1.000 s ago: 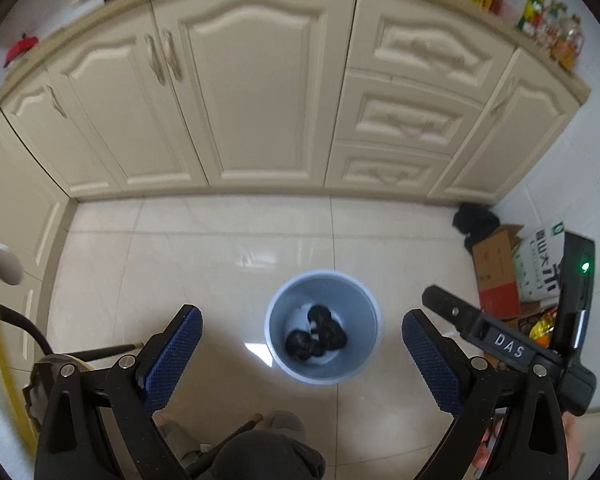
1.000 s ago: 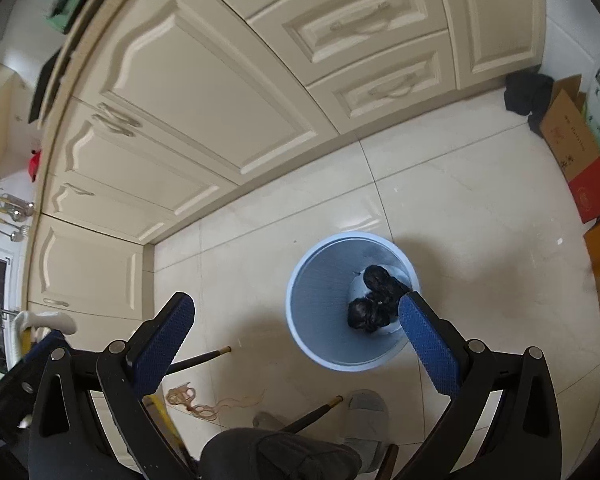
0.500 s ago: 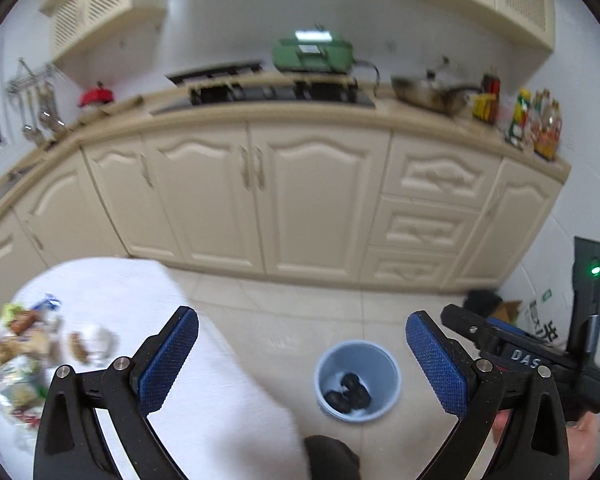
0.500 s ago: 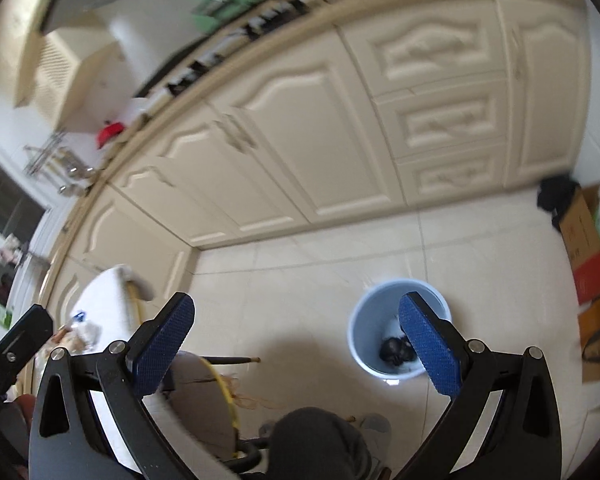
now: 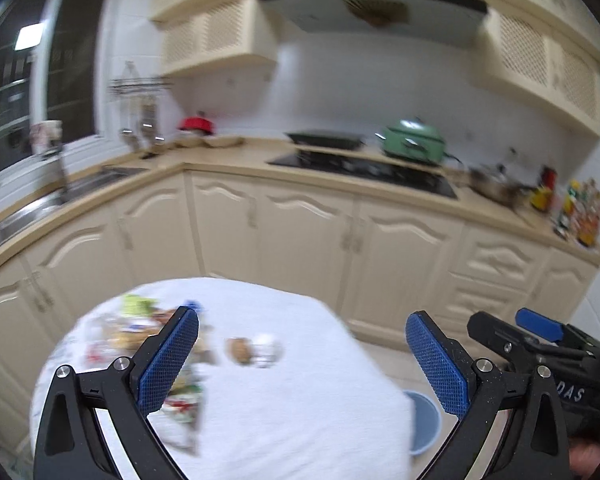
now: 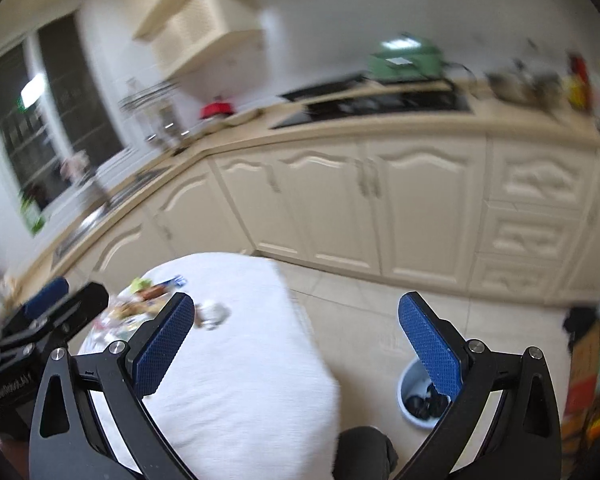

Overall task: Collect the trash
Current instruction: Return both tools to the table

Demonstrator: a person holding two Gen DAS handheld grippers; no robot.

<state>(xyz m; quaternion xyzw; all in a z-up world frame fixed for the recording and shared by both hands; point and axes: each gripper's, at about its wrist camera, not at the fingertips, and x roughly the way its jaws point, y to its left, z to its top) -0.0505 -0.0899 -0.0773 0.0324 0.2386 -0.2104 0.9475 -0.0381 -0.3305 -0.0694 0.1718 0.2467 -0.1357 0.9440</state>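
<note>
Cream kitchen cabinets behind, both the left gripper point(image 5: 300, 360) and right gripper point(image 6: 296, 344) hang spread and empty, between pickups I'd say, needing next a reach to the blurred litter pile point(image 5: 140, 332) at lower left on the white-clothed table point(image 5: 300, 420), pale blue bin point(image 6: 416, 404) lower right

The left claw point(image 5: 300, 360) gapes empty above the white-covered bench point(image 5: 284, 412), blurred litter point(image 5: 140, 340) at its left, blue bin point(image 5: 426, 424) beside

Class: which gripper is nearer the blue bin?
Right. The right gripper is beside the bin on the floor; the left gripper is over the table, further away.
</note>
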